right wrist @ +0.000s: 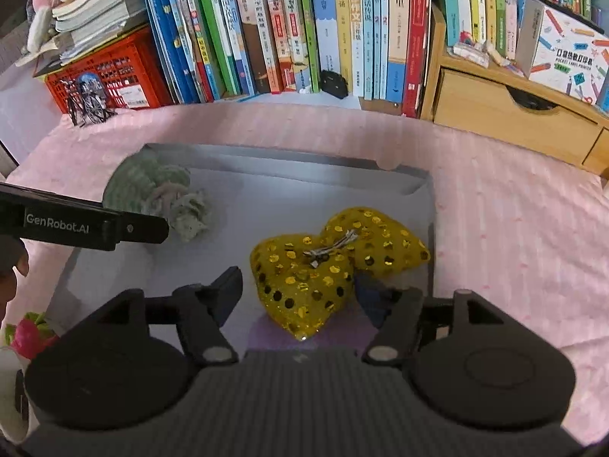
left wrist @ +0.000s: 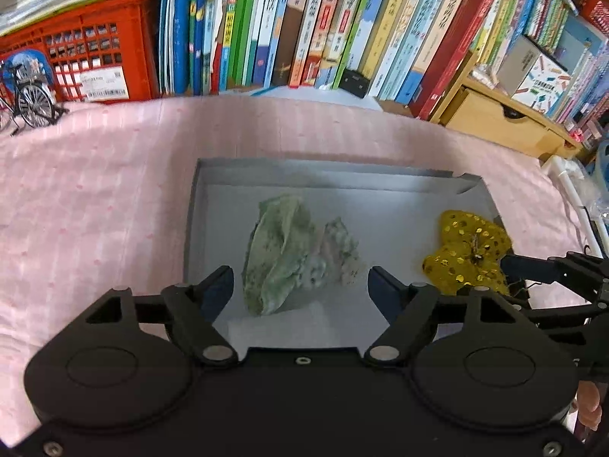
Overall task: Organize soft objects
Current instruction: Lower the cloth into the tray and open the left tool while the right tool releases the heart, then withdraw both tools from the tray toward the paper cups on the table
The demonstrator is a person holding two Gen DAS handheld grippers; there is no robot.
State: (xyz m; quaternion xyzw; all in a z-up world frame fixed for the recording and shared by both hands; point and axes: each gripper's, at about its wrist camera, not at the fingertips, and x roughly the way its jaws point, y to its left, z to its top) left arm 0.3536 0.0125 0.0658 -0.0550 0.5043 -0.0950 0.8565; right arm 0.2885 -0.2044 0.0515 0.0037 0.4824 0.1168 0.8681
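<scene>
A shallow grey box lay on a pink bedspread, and everything below is placed relative to that box. Inside it, toward its left half, sat a crumpled pale green cloth. Inside it near the right wall lay a yellow sequinned bow, made of two padded heart shapes joined at a small knot.

The left gripper hung over the near edge of the box with its jaws spread wide apart, holding nothing; the green cloth lay between and just beyond the fingertips, and whether it touched them could not be told. The right gripper also stood wide apart over the near right part of the box. The nearer heart of the bow sat between its fingers, close against the right finger, but was not clamped.

Behind the box, past the bedspread, stood a row of upright books, a red plastic crate and a small model bicycle.
</scene>
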